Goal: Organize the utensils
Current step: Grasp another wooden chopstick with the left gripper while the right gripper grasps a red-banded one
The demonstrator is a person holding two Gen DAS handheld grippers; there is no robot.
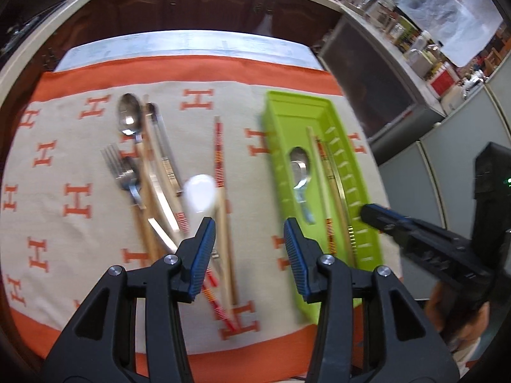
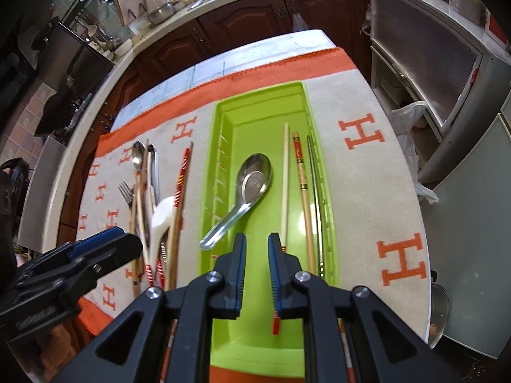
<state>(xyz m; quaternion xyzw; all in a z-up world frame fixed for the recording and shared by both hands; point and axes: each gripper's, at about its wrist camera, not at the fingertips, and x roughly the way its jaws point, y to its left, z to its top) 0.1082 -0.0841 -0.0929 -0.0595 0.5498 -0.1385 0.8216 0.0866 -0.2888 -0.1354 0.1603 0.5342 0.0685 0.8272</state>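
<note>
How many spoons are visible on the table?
3: a steel soup spoon inside the green tray, a white spoon on the utensil pile, and a metal spoon at its far end. Others may be hidden.

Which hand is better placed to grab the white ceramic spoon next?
Left. The left gripper hangs open just beside the white ceramic spoon in the loose pile, while the right gripper sits over the green plastic tray.

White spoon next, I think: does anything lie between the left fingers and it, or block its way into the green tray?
Nothing visible: the white spoon lies atop the pile, and the green tray has free floor.
</note>
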